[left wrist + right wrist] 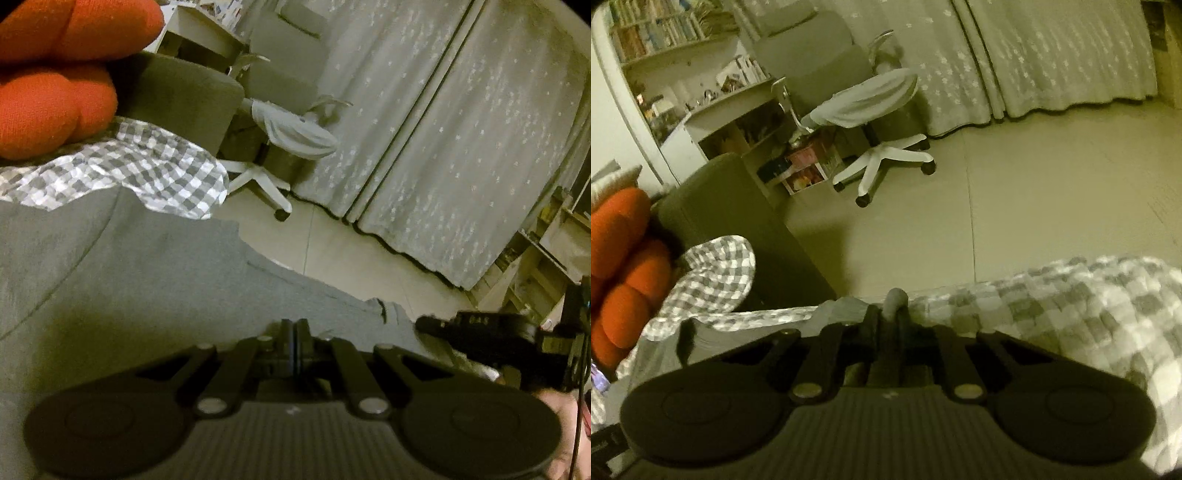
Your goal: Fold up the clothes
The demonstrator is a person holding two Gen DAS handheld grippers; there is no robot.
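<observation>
The right gripper (891,314) is pinching a grey garment (897,295), its jaws closing on a small fold. A checked cloth (1071,314) is lying just beyond, and a white swivel chair (875,110) is standing on the floor (1052,177).

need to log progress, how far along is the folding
Early, by the look of it. No folded stack shows. In hand: the left gripper and right gripper are both shut on the grey garment, lifted above the checkered sheet. The folds themselves remain.
</observation>
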